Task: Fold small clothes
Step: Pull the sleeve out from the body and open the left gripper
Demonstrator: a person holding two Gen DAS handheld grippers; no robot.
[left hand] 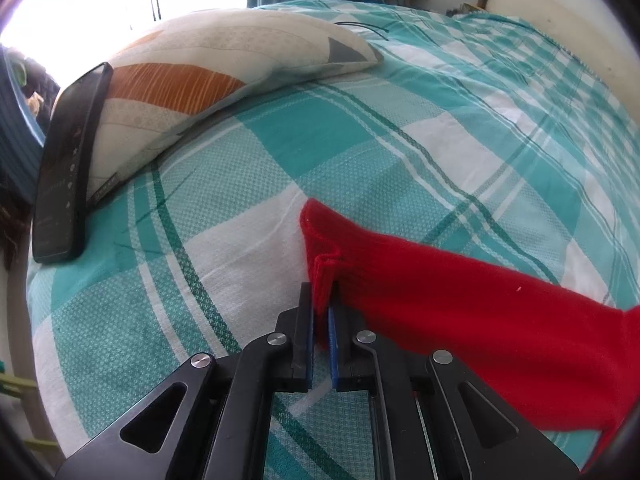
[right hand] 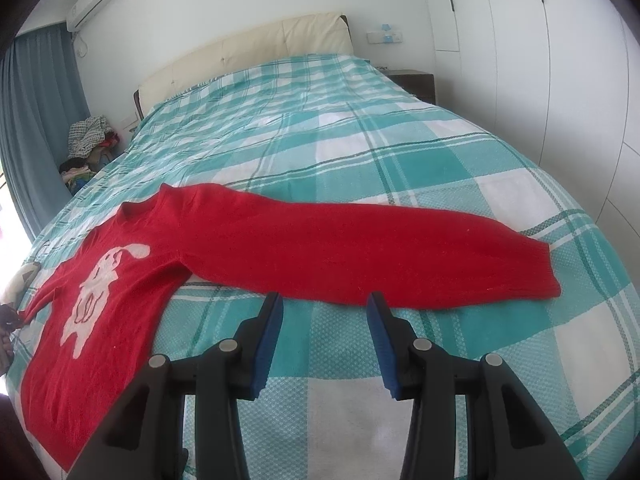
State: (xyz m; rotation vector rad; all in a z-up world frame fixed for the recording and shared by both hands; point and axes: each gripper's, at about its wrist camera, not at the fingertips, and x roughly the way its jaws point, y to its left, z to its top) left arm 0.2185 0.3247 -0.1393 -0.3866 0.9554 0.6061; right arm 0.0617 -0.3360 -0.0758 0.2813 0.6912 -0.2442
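Observation:
A small red sweater (right hand: 132, 248) with a white rabbit picture lies flat on the checked bedspread (right hand: 360, 128). Its right sleeve (right hand: 360, 248) stretches out across the bed, cuff to the right. My right gripper (right hand: 325, 304) is open, its blue pads just in front of that sleeve's near edge, not touching it. In the left wrist view my left gripper (left hand: 321, 300) is shut on a pinched fold at the cuff of the other red sleeve (left hand: 460, 300), which runs off to the right over the bedspread (left hand: 240, 240).
A patterned pillow (left hand: 208, 72) lies at the left of the bed with a black phone (left hand: 68, 168) leaning against it. A headboard (right hand: 248, 48) is at the far end, a pile of clothes (right hand: 88, 136) beside the bed by the curtain, wardrobe doors on the right.

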